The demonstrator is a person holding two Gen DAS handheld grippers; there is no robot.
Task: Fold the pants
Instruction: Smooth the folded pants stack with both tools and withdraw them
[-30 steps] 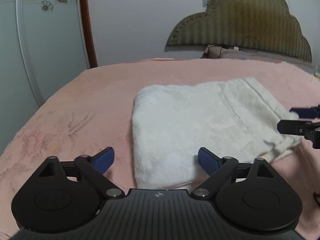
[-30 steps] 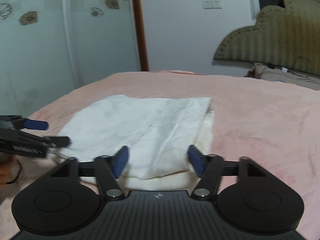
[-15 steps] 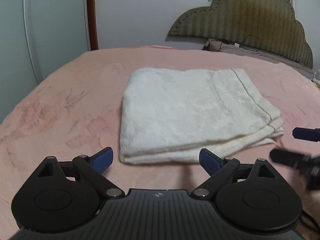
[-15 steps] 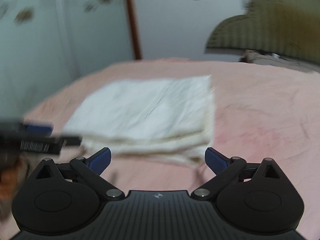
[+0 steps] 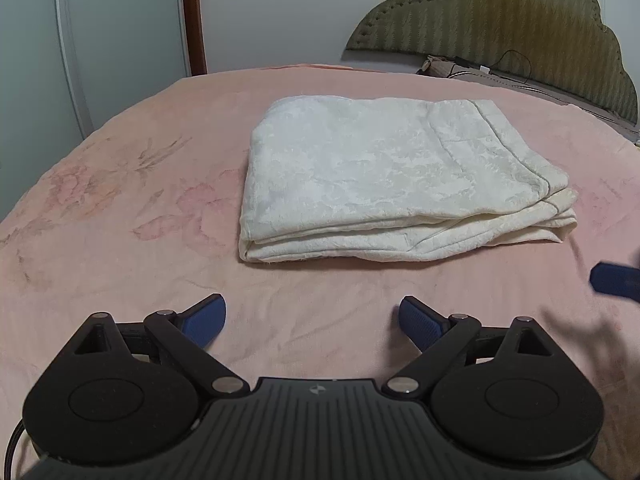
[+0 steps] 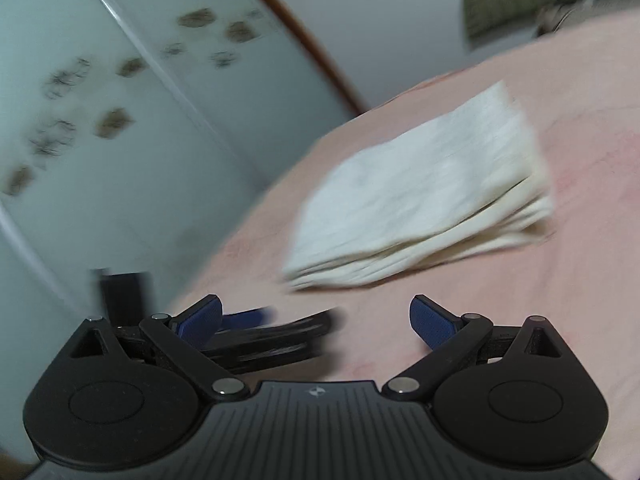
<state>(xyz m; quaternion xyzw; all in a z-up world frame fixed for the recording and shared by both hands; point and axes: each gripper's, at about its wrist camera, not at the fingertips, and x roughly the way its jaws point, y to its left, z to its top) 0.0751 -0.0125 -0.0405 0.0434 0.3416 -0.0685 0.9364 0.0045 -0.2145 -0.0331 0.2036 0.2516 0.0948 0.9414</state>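
The cream-white pants (image 5: 392, 184) lie folded into a thick rectangle on the pink bed (image 5: 120, 208). My left gripper (image 5: 312, 320) hovers open over bare bedspread, a short way in front of the fold's near edge, with nothing between its fingers. A blue fingertip (image 5: 614, 280) of the right gripper pokes in at the right edge. The right wrist view is tilted and blurred: the folded pants (image 6: 424, 196) lie ahead, and my right gripper (image 6: 316, 320) stands wide open and empty. The left gripper's fingers (image 6: 264, 332) show blurred at its lower left.
A padded olive headboard (image 5: 500, 28) and a pillow with a cable (image 5: 460, 66) stand at the far end of the bed. A pale flower-patterned wardrobe door (image 6: 100, 112) and a brown door frame (image 5: 194, 16) are to the left. The bed's edge curves off on the left.
Both grippers have drawn back from the pants, which now lie free and further ahead. The right gripper's jaws widened and let the cloth go, and its view has rolled to a tilt.
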